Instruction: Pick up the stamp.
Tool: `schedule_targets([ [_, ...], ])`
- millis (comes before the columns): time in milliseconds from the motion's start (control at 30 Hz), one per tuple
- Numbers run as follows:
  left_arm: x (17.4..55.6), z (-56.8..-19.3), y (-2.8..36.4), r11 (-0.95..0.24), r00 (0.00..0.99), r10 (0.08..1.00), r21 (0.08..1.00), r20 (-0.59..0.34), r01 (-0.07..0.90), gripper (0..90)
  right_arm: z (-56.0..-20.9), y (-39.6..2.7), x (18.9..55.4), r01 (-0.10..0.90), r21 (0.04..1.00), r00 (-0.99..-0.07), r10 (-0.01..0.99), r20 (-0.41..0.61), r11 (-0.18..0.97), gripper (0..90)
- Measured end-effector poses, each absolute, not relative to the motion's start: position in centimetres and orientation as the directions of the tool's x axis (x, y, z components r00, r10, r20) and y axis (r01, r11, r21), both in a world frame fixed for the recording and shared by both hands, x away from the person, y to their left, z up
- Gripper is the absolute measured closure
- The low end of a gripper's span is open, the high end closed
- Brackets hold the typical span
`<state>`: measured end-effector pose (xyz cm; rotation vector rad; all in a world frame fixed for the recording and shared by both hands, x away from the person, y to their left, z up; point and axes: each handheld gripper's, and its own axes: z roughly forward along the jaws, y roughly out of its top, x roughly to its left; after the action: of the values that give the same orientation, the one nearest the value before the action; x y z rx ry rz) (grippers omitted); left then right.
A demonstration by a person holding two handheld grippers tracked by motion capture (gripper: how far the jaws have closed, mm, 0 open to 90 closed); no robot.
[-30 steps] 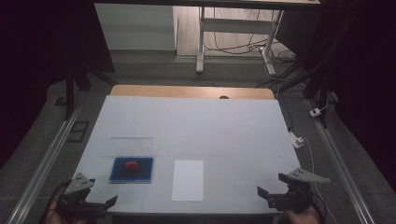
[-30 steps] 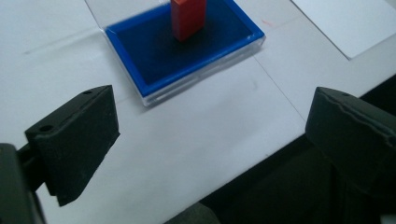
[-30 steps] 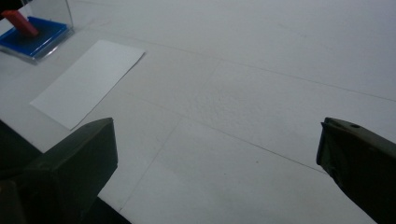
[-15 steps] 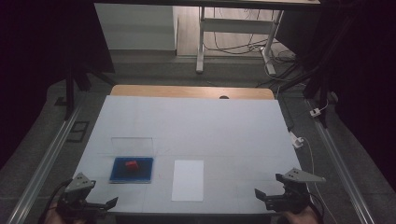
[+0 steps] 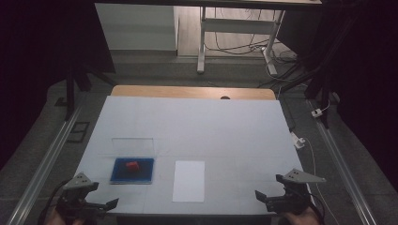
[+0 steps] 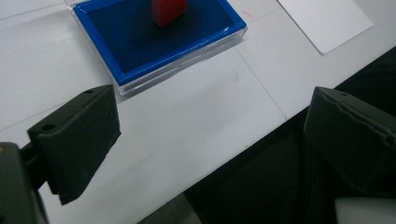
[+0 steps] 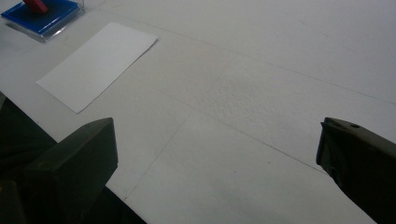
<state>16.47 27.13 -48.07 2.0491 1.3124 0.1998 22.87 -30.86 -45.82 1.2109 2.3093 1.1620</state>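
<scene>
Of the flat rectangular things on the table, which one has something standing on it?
The blue tray, left of the white sheet of paper, carries a small red block. The paper lies bare.

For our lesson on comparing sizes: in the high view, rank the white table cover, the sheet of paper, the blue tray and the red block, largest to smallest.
1. white table cover
2. sheet of paper
3. blue tray, close to the paper
4. red block

Dim room, white table [image 5: 197, 126]
</scene>
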Motion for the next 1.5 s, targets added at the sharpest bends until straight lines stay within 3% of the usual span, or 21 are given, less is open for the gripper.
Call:
schedule_targets([
  [533, 16.8, -47.7, 26.8, -0.285, 0.507, 0.845, 0.658, -0.171, 0.697, 2.0, -45.8, -30.8, 22.9, 0.556, 0.761, -0.623, 0.774, 0.115, 0.334, 0.0],
  [900, 18.4, -47.6, 26.6, -0.281, 0.542, 0.813, 0.672, -0.213, 0.685, 1.2, -45.9, -30.7, 22.9, 0.554, 0.754, -0.644, 0.756, 0.118, 0.354, 0.0],
  [1500, 22.0, -47.5, 25.5, -0.387, 0.61, 0.782, 0.668, -0.126, 0.636, 0.0, -45.9, -30.6, 22.9, 0.552, 0.749, -0.649, 0.753, 0.111, 0.366, 0.0],
])
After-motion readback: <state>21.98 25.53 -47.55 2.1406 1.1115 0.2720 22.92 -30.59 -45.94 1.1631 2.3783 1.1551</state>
